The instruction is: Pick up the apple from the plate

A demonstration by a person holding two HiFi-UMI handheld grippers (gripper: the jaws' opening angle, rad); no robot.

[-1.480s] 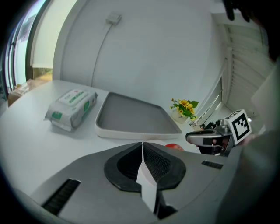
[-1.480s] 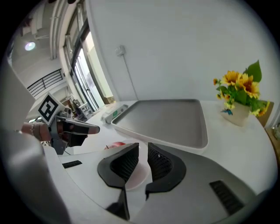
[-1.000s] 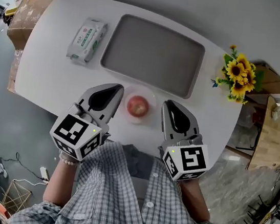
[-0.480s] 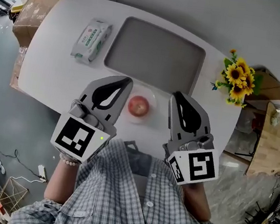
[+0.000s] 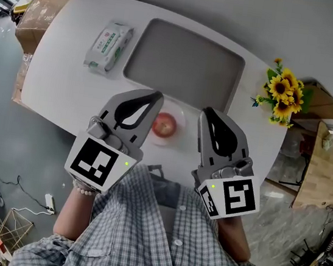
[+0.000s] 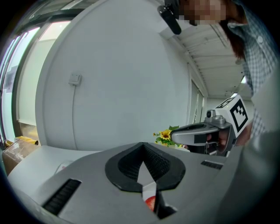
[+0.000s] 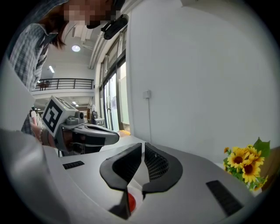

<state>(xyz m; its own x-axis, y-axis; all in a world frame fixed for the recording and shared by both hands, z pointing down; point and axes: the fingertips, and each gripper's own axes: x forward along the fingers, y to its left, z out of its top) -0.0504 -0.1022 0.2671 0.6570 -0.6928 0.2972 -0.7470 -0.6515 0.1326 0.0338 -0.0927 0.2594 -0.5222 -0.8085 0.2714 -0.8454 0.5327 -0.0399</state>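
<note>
The apple (image 5: 164, 125) lies on the white plate (image 5: 181, 118) at the centre of the head view, on the table (image 5: 60, 77). Left gripper (image 5: 151, 99): jaws closed, empty, just left of the apple. Right gripper (image 5: 208, 115): jaws closed, empty, just right of the plate.

Worktop (image 5: 62, 84): we look steeply down on it, with its near edge at our body.
Tray (image 5: 185, 64): on the worktop, middle of the far side.
Wipes packet (image 5: 108, 46): just left of the tray, apart from it.
Sunflowers (image 5: 281, 93): at the worktop's right end, right of the tray.
Plate (image 5: 181, 123): before the tray, near our edge.
Apple (image 5: 164, 125): on the plate.
Left gripper (image 5: 157, 96): just left of the apple.
Right gripper (image 5: 207, 112): right of the plate.
Cardboard box (image 5: 38, 16): beside the worktop's far left corner.
</note>
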